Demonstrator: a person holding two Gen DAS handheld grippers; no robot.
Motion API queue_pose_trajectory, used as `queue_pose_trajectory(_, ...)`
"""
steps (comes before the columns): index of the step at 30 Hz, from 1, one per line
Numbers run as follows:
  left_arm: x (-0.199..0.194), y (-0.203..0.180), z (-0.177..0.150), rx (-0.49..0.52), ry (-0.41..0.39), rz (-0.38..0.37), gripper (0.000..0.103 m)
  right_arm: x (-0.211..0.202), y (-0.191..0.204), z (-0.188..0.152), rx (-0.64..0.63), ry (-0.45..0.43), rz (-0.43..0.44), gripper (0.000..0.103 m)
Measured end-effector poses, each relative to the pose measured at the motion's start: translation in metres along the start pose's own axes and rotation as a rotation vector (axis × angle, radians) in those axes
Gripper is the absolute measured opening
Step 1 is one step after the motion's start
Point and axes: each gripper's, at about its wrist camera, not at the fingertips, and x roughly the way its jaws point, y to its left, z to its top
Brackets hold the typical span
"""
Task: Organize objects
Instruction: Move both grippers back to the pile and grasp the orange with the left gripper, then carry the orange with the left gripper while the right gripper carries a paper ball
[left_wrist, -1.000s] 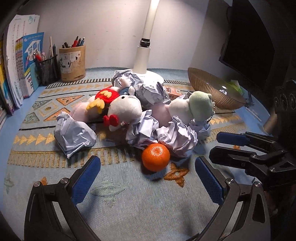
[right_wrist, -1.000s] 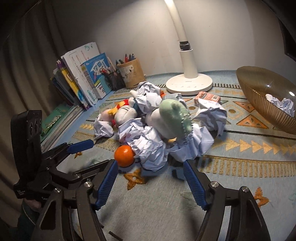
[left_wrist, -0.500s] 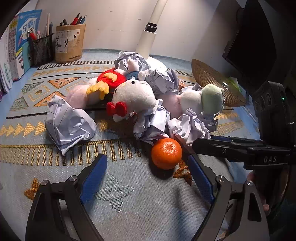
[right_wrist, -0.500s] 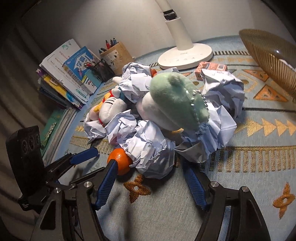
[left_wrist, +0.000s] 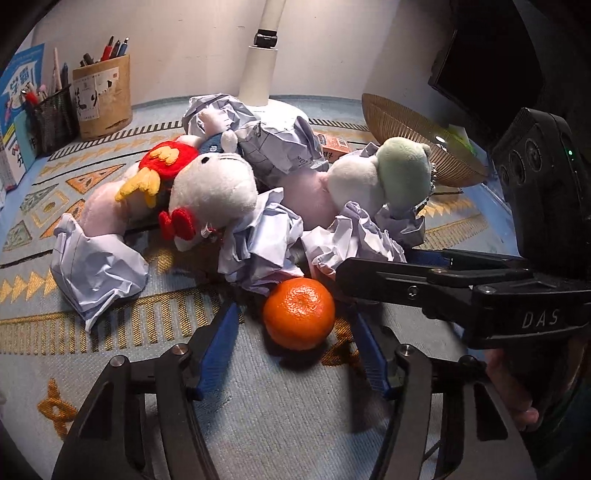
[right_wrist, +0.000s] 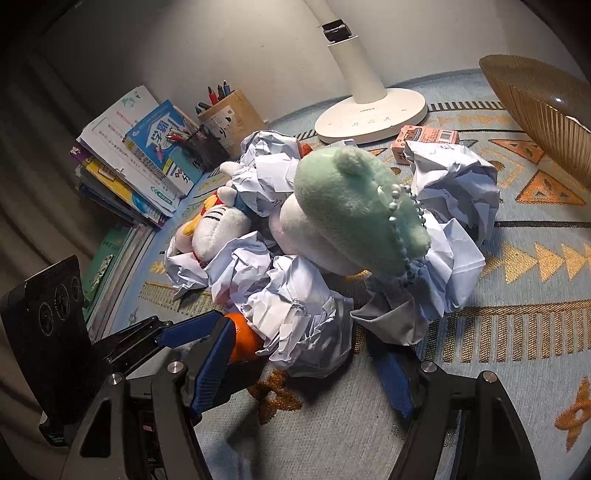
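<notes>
Orange (left_wrist: 299, 313) looks firm, round, rolly: your wide-open left gripper (left_wrist: 295, 345) should pinch its middle; right gripper (right_wrist: 306, 363), wide too, straddles crumpled paper (right_wrist: 299, 325).

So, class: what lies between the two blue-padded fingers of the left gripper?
In the left wrist view, the round orange tangerine lies on the patterned rug between the open left gripper fingers, untouched by either pad.
</notes>
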Motion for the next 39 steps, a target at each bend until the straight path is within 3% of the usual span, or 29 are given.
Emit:
queue_pose_trajectory(2, 0.002, -0.003, 0.0, 0.013, 0.003, 0.002, 0.048, 0.002, 0.001, 0.0, -0.008, 0.001, 0.003, 0.059)
queue_pose_trajectory(4, 0.003, -0.007, 0.0, 0.026, 0.0, 0.022, 0.046, 0.004, 0.002, 0.0, -0.014, 0.006, -0.004, 0.051)
queue_pose_trajectory(7, 0.001, -0.015, -0.002, 0.063, -0.008, 0.058, 0.035, 0.006, 0.005, -0.001, -0.032, 0.003, -0.015, 0.044)
queue_pose_trajectory(12, -0.007, -0.015, -0.003, 0.058, -0.039, 0.064, 0.034, -0.002, 0.015, -0.004, -0.08, -0.042, -0.027, 0.043)
queue_pose_trajectory(25, -0.05, -0.037, -0.003, 0.028, -0.145, -0.042, 0.034, -0.062, 0.031, -0.015, -0.106, -0.174, 0.055, 0.043)
queue_pose_trajectory(30, -0.068, -0.069, 0.023, 0.074, -0.218, -0.07, 0.034, -0.109, 0.032, -0.01, -0.116, -0.274, 0.038, 0.043)
queue_pose_trajectory(34, -0.074, -0.101, 0.064, 0.116, -0.311, -0.027, 0.034, -0.151, 0.017, 0.003, -0.104, -0.367, 0.015, 0.043)
queue_pose_trajectory(39, -0.061, -0.137, 0.118, 0.1, -0.353, -0.092, 0.034, -0.201, -0.013, 0.025, -0.068, -0.477, -0.071, 0.043)
